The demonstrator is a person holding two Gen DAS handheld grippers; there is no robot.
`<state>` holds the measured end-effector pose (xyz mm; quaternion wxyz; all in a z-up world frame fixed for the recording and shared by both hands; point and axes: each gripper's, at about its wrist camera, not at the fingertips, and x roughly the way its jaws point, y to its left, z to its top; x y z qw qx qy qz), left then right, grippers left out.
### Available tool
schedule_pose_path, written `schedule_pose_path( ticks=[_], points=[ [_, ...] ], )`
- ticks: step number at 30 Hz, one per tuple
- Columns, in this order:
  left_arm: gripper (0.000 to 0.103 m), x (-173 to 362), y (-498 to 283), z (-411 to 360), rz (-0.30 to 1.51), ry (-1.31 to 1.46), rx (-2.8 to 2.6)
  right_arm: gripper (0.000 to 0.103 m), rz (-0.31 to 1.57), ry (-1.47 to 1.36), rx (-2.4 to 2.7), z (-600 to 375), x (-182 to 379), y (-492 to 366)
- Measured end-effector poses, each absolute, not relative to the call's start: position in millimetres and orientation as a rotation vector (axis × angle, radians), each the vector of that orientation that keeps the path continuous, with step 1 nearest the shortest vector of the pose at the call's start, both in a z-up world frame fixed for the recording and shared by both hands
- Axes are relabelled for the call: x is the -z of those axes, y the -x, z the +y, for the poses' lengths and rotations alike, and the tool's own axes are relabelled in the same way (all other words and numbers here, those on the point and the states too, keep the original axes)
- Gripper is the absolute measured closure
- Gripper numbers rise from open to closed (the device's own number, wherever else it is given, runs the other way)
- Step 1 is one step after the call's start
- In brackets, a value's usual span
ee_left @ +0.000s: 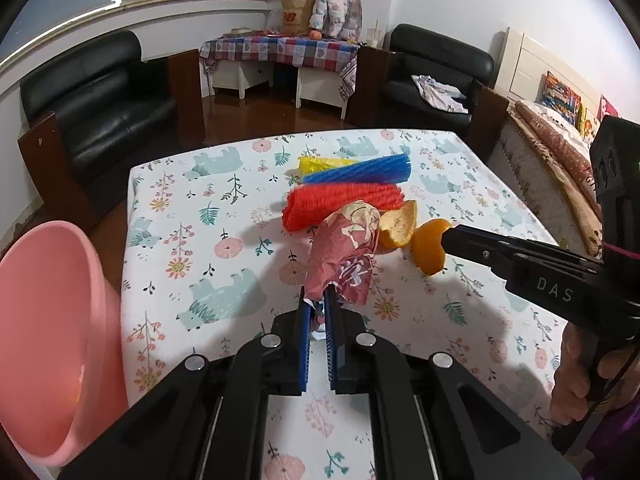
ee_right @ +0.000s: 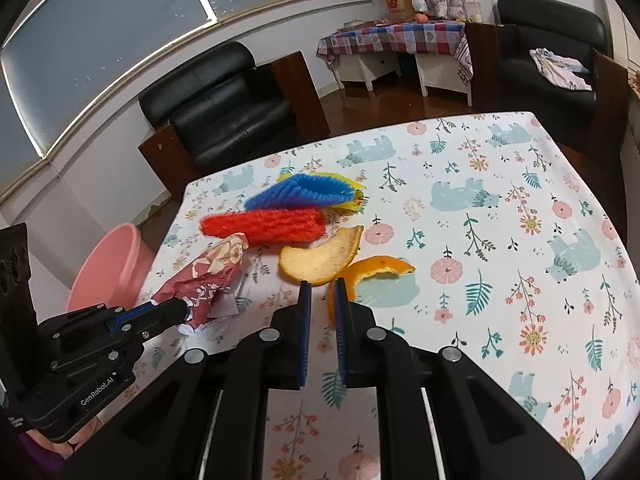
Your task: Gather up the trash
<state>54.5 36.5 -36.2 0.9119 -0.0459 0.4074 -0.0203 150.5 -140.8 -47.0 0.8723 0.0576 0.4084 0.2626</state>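
Note:
My left gripper [ee_left: 317, 300] is shut on a crumpled red paper wrapper [ee_left: 344, 248], which also shows in the right wrist view [ee_right: 208, 276]. My right gripper [ee_right: 322, 286] is shut on an orange peel [ee_right: 376, 268], which appears in the left wrist view [ee_left: 428, 250]. A second, paler orange peel [ee_right: 320, 256] lies on the table just behind. Red [ee_right: 264, 226], blue [ee_right: 304, 192] and yellow [ee_right: 352, 196] foam nets lie further back on the floral tablecloth [ee_right: 520, 280].
A pink plastic basin [ee_left: 52, 340] stands below the table's left edge, also in the right wrist view [ee_right: 110, 268]. Black armchairs [ee_left: 96, 100] and a checked side table [ee_left: 280, 52] stand behind; a bed [ee_left: 560, 148] is at the right.

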Motion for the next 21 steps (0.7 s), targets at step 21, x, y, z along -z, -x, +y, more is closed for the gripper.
schedule_pose_path(
  ticks=[21],
  points=[
    [0.097, -2, -5, 43, 0.744, 0.158, 0.031, 0.091, 0.768, -0.123, -0.589, -147, 12, -115]
  ],
)
